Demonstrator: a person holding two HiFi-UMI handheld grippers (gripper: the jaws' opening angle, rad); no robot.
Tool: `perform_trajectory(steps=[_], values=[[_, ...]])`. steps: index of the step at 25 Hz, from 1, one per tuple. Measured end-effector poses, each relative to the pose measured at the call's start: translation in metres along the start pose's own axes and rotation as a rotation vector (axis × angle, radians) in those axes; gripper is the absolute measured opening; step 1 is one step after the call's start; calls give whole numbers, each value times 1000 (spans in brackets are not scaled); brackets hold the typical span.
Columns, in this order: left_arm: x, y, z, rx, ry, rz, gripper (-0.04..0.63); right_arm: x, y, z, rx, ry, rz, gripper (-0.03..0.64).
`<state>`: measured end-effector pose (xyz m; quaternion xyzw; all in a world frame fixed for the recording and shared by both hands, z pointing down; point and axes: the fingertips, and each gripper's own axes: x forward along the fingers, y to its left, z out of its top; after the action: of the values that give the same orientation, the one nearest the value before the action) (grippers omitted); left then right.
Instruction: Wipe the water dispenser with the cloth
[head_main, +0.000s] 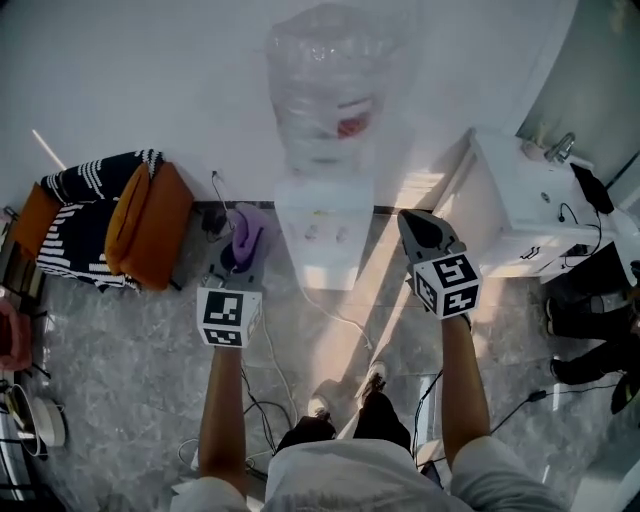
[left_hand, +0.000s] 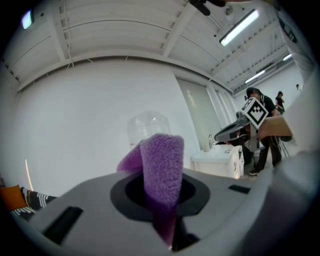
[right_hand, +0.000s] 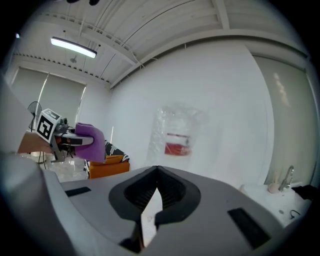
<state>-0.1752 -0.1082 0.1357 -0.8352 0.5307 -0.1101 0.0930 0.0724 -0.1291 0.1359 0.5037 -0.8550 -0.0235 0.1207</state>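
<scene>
the left gripper (head_main: 240, 256) is clamped on a folded purple cloth (left_hand: 161, 167), which stands up from between its jaws. it hangs just left of the white water dispenser (head_main: 322, 236), near the dispenser's front left corner and not touching it. the right gripper (head_main: 412, 225) has its jaws together with nothing between them and sits just right of the dispenser.

the step in hand looks like bringing the cloth to the dispenser to begin wiping. it would go best to lay the broad fuzzy face flat on the panel, not the folded edge, and to press lightly so the cloth does not drag out of the jaws. the empty gripper could steady the cabinet, since the clear bottle (head_main: 335, 90) on top probably makes it top-heavy.

the dispenser backs onto the wall, so only the front, sides and top are open. a white sink cabinet (head_main: 520, 205) stands close on the right and narrows that side. on the left, an orange cushion (head_main: 150, 225) lies well apart, leaving room. a cable (head_main: 330, 312) runs over the near floor.
</scene>
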Motion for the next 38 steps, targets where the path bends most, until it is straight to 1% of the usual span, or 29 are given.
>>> perform_trajectory(steps=[4,7,11,14,17,22,25,32,38], values=[[-28,3,39,-2,-33,-26,55,-36,20,48,-18,-23,0,11],[-52,4,66,-3,-84,-26,55,-59,41,78,-43,-55,6,11],[-77,-2,90,20,-111,-43,55,-85,62,100,-37,-91,2,11],[-91,-6,101,22,-124,-58,55,-95,77,109,-62,-97,7,11],[-99,-16,107,24,-136,-91,55,-101,92,113,-93,-95,26,11],[-108,-34,109,36,-142,-150,55,-108,106,112,-96,-98,38,11],[-108,-34,107,45,-132,-145,55,-108,109,109,-94,-91,40,11],[-102,-35,96,19,-96,-159,55,-107,106,98,-87,-67,29,11],[-98,-34,89,5,-77,-153,55,-104,106,91,-93,-39,37,11]])
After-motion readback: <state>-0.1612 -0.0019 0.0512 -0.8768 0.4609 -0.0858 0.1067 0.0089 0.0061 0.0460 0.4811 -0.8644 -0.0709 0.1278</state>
